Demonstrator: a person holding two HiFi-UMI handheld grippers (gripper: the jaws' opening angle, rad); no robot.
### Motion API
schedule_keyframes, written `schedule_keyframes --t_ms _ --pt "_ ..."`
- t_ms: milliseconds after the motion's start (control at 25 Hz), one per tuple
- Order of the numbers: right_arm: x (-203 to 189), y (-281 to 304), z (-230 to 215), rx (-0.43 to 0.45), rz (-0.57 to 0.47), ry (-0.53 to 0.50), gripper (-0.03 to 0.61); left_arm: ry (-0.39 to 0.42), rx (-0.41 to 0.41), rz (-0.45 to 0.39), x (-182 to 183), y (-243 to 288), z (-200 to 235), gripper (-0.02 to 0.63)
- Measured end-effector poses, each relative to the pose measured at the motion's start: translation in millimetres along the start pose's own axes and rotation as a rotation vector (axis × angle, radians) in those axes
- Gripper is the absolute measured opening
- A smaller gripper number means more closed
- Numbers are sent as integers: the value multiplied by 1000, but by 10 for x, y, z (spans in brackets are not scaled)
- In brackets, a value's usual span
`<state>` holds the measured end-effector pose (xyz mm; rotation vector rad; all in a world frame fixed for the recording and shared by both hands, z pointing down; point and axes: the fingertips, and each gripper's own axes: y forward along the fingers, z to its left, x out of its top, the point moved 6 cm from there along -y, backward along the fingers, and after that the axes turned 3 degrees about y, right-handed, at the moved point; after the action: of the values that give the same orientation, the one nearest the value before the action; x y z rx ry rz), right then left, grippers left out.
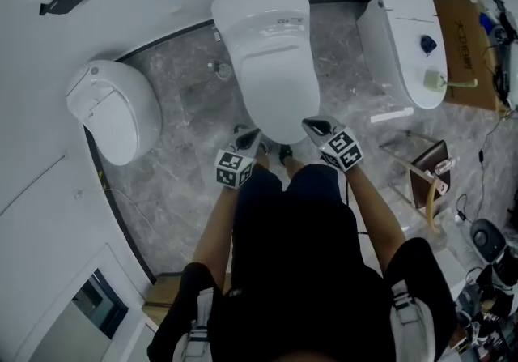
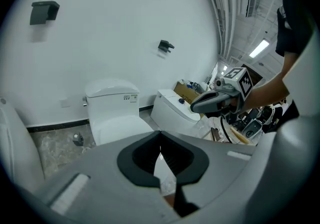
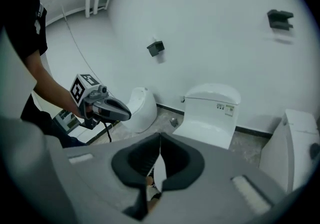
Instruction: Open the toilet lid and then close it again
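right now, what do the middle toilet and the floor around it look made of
Middle toilet: glossy white, likely glazed ceramic, though parts may be plastic; soft highlights show on its smooth curves. Floor: grey stone or stone-look tile; pale veining, dull sheen.

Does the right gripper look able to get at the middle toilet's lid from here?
Probably yes: the right gripper hangs by the front edge of the lid, nothing between them, though its fingers are shut.

Black short-sleeved shirt [image 1: 299, 255], grey left hand-held gripper [image 1: 248, 140], right hand-held gripper [image 1: 314, 125], black-and-white marker cubes [image 1: 235, 168].
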<state>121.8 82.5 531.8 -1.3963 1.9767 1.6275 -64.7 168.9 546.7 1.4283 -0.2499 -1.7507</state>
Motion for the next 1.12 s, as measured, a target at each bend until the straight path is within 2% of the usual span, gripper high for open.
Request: schedule_keyframes --t_ms 160,360,520,800,1120 --pt "216 -177 78 1 -17 -58 5 -1 -31 -21 147 -168 -258 11" --pt "369 -333 330 50 -29 -123 5 30 6 -66 239 -432 -466 11" --pt "510 -393 438 64 -54 -167 5 51 29 -124 417 -603 -475 11" --pt "580 -476 452 60 -81 -156 5 38 67 -164 547 -728 -421 11" --pt "583 -543 340 40 -100 -143 5 51 59 -156 616 -684 -449 11"
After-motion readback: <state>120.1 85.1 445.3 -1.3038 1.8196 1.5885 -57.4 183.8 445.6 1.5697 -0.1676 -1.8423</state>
